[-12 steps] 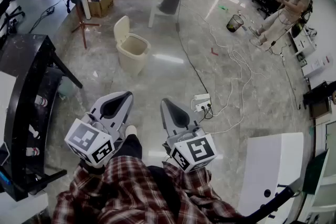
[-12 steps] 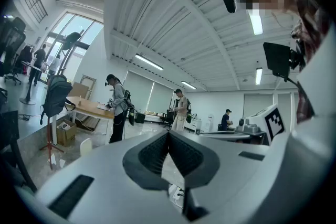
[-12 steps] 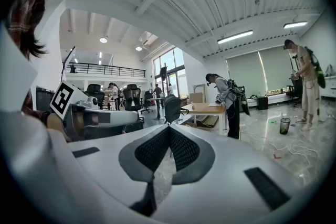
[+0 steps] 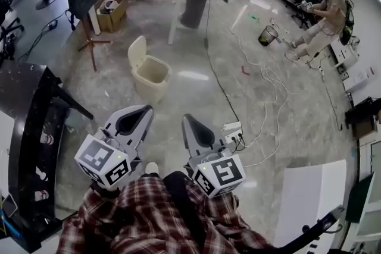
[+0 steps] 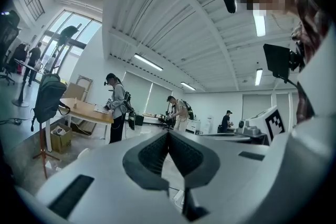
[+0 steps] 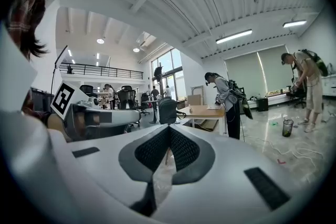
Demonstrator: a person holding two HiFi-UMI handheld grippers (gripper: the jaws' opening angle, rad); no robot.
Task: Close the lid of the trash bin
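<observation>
Grey polished floor (image 4: 196, 89) of a busy workroom, cables (image 4: 271, 83) trailing across it. Fingers (image 5: 152, 155) of left gripper (image 5: 168, 135) pressed together at the tips, gripping nothing. Fingers (image 6: 152, 149) of right gripper (image 6: 169, 129) likewise closed and empty. Both held low in front of plaid sleeves (image 4: 137, 217), pointing forward.

Ahead on the floor, well apart from both: cream trash bin (image 4: 152, 77), open, with lid (image 4: 137, 52) standing upright at its rear-left edge.

Probably light, stiff, smooth plastic, so likely slippery under a pinch. Hinged, so no grasp needed. Best to press closed fingers against the lid's upper free edge from behind and tip it forward and down. Worth going gently: a bin this light could skid or tip on such a smooth floor.
</observation>
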